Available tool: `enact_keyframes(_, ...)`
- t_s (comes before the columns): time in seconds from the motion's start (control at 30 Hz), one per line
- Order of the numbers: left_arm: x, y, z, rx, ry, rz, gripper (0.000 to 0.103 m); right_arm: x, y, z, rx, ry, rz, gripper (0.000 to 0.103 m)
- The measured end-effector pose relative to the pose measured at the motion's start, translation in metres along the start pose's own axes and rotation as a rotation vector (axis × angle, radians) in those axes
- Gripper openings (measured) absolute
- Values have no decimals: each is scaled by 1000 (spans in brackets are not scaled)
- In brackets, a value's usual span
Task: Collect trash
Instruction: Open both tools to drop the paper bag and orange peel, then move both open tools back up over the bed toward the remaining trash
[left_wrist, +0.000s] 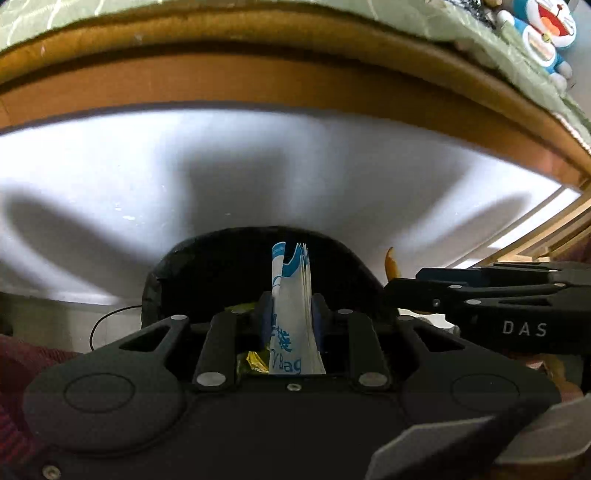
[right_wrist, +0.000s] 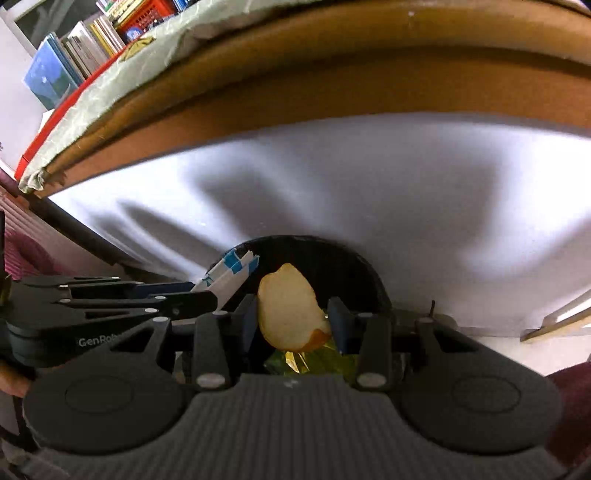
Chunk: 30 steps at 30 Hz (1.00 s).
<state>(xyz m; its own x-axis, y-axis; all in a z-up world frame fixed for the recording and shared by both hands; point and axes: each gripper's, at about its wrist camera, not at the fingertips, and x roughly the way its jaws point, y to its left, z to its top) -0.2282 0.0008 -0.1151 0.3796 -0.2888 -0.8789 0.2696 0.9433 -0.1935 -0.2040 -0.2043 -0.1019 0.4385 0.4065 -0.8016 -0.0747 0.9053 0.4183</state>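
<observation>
Here, my left gripper (left_wrist: 291, 314) is clamped on a folded white-and-blue paper bag (left_wrist: 293, 295) printed with blue characters and the letters "Bag". It stands upright between the blue pads, above the round black bin (left_wrist: 207, 266) on the pale floor (left_wrist: 258, 166). My right gripper (right_wrist: 293, 319), marked "DAS" on its side in the left view, has its jaws closed only as far as a pale curved piece of fruit peel (right_wrist: 286, 308), pinched over the same bin. Crumpled yellow wrappers (right_wrist: 314, 362) lie inside, below the peel. "GenRob" reads on the left gripper's casing.
</observation>
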Motion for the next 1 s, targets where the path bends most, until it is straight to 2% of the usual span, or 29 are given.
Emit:
enact_keyframes(0.27,10,-1,5,2,13,19,28,11,4,6,12,13,-7,51)
enact_keyframes(0.33,8,-2,6,3,14,22,34,12,4,7,11,12,-8,57)
enact_keyframes(0.37,9,-3,7,4,11,24,37,11,3,7,12,9,-6,65)
enact_keyframes(0.4,9,-3,6,6,4,27,42,11,2,7,14,7,-1,67)
enact_keyframes(0.53,9,-4,8,29,-15,58,51,11,1,8,15,3,10,71)
enact_keyframes(0.77,2,-4,13,31,-43,68,56,9,-1,7,3,-10,14,72)
enact_keyframes(0.83,-2,-5,14,42,-56,69,62,5,-2,7,-3,-22,15,72)
enact_keyframes(1.0,-23,-13,19,95,-114,59,68,-14,4,10,-48,-72,15,72)
